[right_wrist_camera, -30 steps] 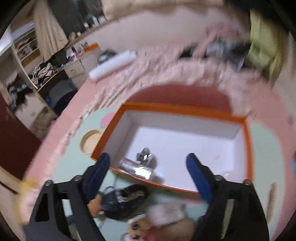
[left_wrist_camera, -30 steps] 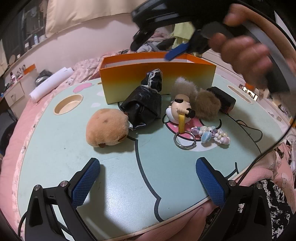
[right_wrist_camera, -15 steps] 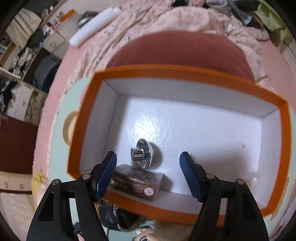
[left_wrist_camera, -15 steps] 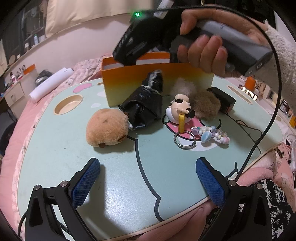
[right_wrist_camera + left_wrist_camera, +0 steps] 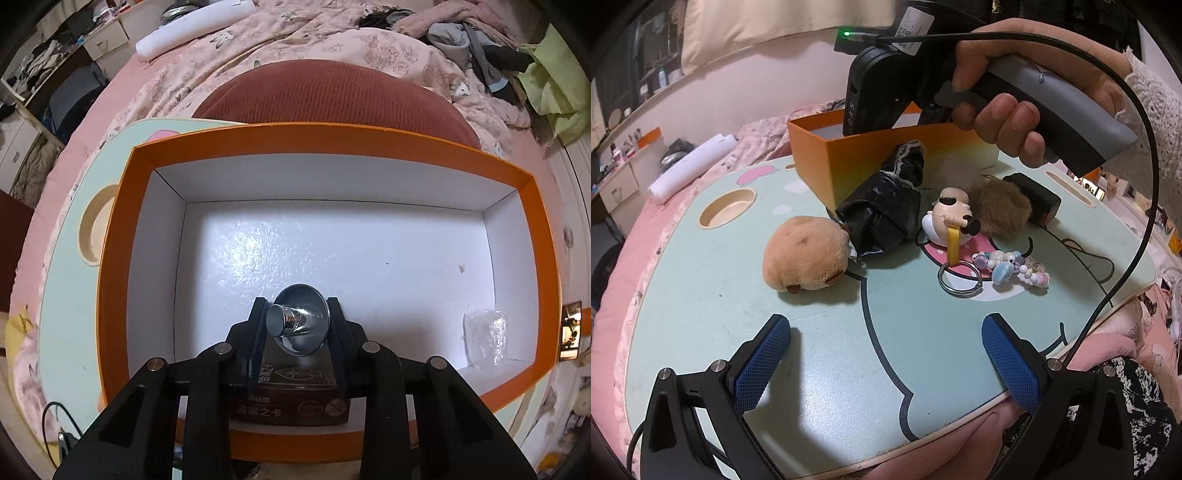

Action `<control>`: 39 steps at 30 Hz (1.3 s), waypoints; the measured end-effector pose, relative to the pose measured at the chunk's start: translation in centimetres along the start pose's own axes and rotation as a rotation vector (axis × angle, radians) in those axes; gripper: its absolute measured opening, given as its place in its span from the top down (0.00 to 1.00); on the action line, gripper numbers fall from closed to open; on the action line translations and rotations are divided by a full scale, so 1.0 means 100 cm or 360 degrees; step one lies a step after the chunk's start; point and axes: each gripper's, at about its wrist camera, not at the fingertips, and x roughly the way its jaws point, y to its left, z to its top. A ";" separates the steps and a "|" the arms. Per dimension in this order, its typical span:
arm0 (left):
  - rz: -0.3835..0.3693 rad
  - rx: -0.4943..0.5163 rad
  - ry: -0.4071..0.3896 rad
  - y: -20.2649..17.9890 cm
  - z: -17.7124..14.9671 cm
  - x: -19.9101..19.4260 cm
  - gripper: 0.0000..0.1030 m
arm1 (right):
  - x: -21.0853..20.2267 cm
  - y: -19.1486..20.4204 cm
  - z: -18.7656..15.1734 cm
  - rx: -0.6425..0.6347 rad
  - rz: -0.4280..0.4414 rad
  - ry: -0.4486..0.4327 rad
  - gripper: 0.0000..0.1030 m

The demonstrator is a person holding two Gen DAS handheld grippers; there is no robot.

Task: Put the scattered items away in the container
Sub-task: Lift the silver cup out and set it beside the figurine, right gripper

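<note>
Scattered items sit in a cluster on the mint desk, just in front of the orange box. Starting at the left: a brown plush lies on its side, touching a crumpled black bag bundle that leans up against the box wall. Next comes a little sunglasses figure on a yellow strap with a key ring, a tan fur pompom pressed behind it, and a pastel bead charm just beside the ring. Furthest right, a black block rests near the pompom.

Low in the foreground, the left gripper hovers over bare desk, its blue fingers spread wide with nothing between them.

Up top, the right hand grips its tool over the box. Down inside, the right gripper is deep in the white interior, its black fingers drawn in against both sides of a chrome knob, pinching it. That knob sits on a dark card pack by the near wall. Over at the right corner lies a scrap of clear plastic.
</note>
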 end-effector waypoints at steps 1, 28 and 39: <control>0.0000 0.0000 0.0000 0.000 0.000 0.000 0.00 | -0.001 -0.001 0.000 0.0011 0.0005 -0.0011 0.69; 0.0041 -0.0205 -0.0219 0.033 0.040 -0.031 0.00 | -0.071 -0.052 -0.137 0.0156 0.0380 -0.0534 0.68; 0.0309 -0.0072 -0.0002 0.037 0.099 0.029 0.00 | -0.084 -0.060 -0.164 0.0222 0.0365 -0.0894 0.31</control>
